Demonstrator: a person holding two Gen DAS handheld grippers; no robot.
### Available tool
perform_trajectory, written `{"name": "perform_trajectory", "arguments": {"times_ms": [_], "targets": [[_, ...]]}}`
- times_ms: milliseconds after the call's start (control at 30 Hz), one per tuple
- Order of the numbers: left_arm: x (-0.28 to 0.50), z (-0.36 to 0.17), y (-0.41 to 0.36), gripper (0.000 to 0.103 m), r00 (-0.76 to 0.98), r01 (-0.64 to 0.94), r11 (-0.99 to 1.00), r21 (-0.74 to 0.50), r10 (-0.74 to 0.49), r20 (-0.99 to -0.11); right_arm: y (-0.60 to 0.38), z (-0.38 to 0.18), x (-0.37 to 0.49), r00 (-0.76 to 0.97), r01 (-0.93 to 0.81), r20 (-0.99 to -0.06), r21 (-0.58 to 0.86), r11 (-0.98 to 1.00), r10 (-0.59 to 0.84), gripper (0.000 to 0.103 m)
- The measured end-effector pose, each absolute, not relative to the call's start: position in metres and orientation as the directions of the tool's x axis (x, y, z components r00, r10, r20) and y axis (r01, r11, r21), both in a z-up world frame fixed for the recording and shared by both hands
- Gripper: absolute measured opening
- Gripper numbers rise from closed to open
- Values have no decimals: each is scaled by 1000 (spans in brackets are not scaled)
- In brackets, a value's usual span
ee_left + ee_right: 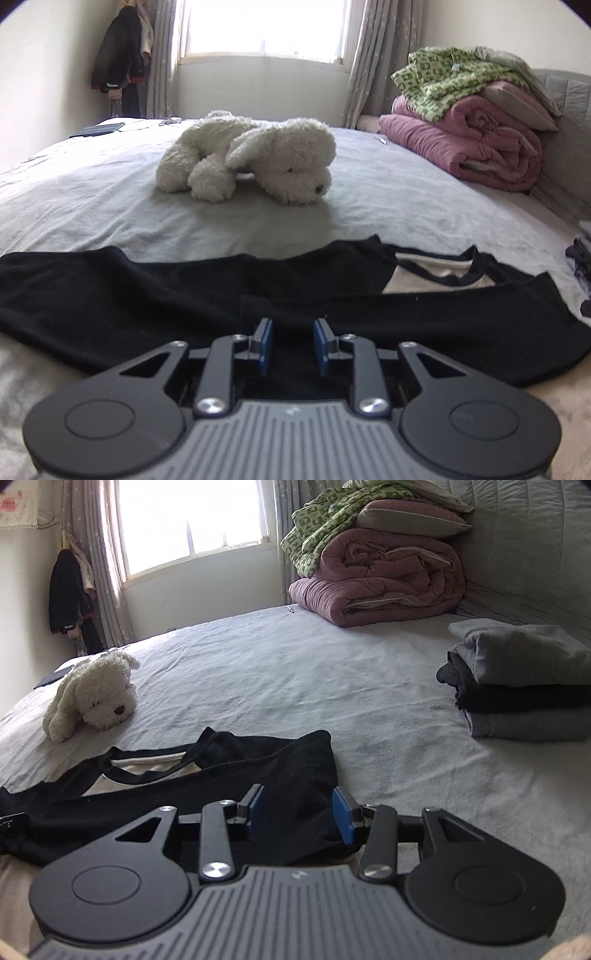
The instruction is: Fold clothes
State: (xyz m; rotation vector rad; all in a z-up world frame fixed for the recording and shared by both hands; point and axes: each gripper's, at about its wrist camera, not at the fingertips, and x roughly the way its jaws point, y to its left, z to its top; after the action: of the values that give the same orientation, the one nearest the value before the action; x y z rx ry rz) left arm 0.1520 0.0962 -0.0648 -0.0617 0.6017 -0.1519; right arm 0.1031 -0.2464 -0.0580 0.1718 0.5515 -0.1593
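Observation:
A black garment with a cream panel at the neckline lies spread across the near part of the bed. My left gripper hovers low over its near edge, blue pads apart and nothing between them. In the right wrist view the same black garment shows its shoulder end. My right gripper stands open over that end, the cloth lying under the gap between its fingers. Whether either gripper touches the fabric is hidden by the gripper bodies.
A white plush dog lies mid-bed on the grey sheet. Rolled pink and green quilts are piled at the headboard. A stack of folded grey and black clothes sits at the right. Dark coats hang by the window.

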Motion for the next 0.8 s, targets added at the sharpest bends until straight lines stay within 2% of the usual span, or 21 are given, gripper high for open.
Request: {"name": "perform_trajectory", "arguments": {"times_ms": [200,333,433,600,700,800], "targets": [[152,-67,107,24,791,71,995,-73,-101,-603,-250,-77,111,782,202,-610,49,978,-130,48],[147,-57,126,27,779,3,994,-106,-68,-623,-253,-71,108,782,211,-613,98,973,-108,50],[145,-48,147,28,776,-98,990,-104,10,-631,-253,-65,106,789,213,-609,139,967,-86,55],[145,-42,191,36,754,-309,947,-88,187,-630,-250,-53,100,802,208,-593,180,961,-63,59],[152,-46,216,45,707,-450,892,-47,323,-629,-247,-46,96,815,194,-578,198,961,-46,60],[158,-52,236,56,670,-543,838,-58,391,-631,-245,-42,94,822,183,-568,202,962,-37,60]]}}
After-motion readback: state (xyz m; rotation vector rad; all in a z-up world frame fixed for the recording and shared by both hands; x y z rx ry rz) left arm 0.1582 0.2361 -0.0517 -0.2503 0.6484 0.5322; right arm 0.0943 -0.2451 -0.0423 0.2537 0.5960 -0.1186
